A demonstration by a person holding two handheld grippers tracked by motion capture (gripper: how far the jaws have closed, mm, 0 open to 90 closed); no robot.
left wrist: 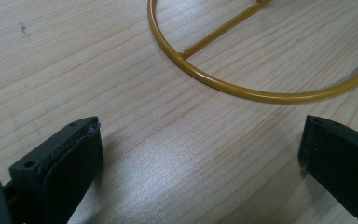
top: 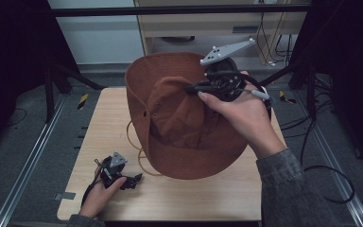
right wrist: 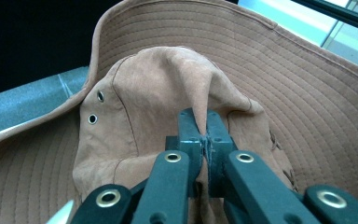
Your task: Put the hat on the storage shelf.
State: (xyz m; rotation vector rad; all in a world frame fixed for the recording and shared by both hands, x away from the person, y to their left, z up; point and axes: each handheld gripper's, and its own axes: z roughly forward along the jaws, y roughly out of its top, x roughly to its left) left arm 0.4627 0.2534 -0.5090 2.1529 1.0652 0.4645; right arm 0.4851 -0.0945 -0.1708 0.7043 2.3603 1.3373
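High view: the right claw (top: pixel 192 88) has the brown hat (top: pixel 184 118) pinched by the crown fabric and holds it up over the middle of the bench (top: pixel 179 198), brim tilted toward the camera. Looks like it's gripping the crown so the hat hangs open, probably to drop it onto the yellow wire stand (top: pixel 139 146) peeking out from under the brim at its left edge. The left claw (top: pixel 131 180) rests low on the bench near the front left corner, apart from the hat, out of the way.

Left gripper view: jaws stand wide with nothing between them, just bare wood. The stand's ring (left wrist: pixel 261 88) lies right ahead.

Right gripper view: jaws clamped tight on a fold of the crown (right wrist: pixel 168 88), brim curving all around. The big floppy brim hides the stand from above, so lining up could be awkward.
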